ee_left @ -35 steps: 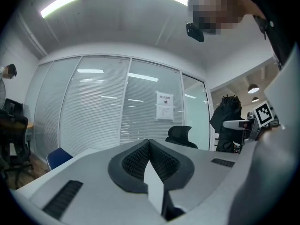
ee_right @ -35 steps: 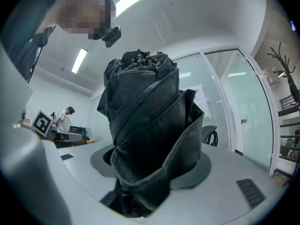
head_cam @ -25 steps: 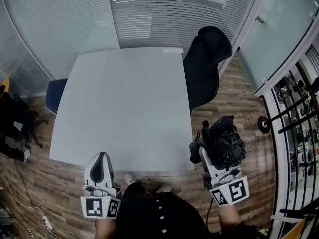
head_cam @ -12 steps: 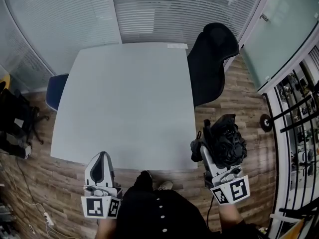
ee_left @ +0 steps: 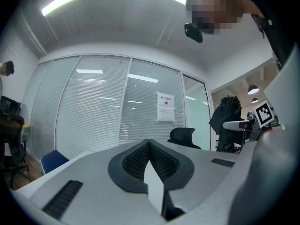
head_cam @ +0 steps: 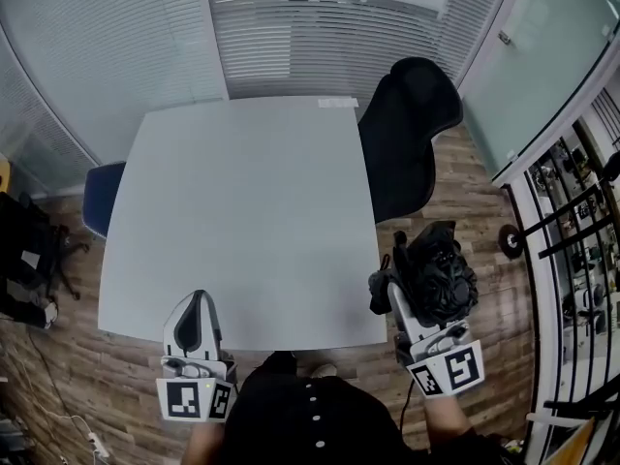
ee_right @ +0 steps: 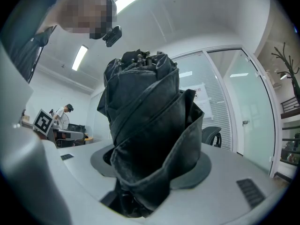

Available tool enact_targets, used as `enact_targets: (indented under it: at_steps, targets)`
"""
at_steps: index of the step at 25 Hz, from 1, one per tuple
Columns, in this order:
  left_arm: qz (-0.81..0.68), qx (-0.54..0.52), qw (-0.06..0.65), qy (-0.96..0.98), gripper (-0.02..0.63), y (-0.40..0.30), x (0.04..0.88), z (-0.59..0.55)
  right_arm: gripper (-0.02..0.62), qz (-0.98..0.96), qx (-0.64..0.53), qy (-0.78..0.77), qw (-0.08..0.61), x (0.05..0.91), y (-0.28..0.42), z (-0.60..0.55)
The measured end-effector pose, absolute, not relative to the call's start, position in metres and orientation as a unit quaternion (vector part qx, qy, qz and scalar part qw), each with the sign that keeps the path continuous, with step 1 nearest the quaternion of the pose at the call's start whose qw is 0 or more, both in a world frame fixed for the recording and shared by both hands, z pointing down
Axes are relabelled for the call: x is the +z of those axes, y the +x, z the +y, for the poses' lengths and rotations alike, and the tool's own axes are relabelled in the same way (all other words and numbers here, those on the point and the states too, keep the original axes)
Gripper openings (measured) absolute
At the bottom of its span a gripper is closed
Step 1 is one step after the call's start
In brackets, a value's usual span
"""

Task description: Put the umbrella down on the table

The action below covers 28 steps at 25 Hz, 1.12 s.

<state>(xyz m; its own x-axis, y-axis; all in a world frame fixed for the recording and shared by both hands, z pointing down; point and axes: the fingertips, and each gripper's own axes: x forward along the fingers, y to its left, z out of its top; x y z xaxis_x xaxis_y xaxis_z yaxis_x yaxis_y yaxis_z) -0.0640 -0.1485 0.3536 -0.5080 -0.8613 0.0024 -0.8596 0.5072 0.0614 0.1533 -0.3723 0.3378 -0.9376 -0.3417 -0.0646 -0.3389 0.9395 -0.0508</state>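
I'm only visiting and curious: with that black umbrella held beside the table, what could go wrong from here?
The umbrella in the right tool hangs over the floor, off the right edge of the table; let go there or near the rim, it may drop. Its loose fabric bulges around the jaws and might snag when they open. The black chair stands close by and could get bumped.
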Motion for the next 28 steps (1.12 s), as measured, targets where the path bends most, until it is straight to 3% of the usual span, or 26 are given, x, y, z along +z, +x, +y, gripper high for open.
enact_targets:
  at_steps: [28]
  targets:
    - [-0.850,-0.029,0.034,0.525,0.015,-0.133,0.366,-0.197,0.271,0.980,-0.016,-0.197,0.009,0.351,0.090,-0.405]
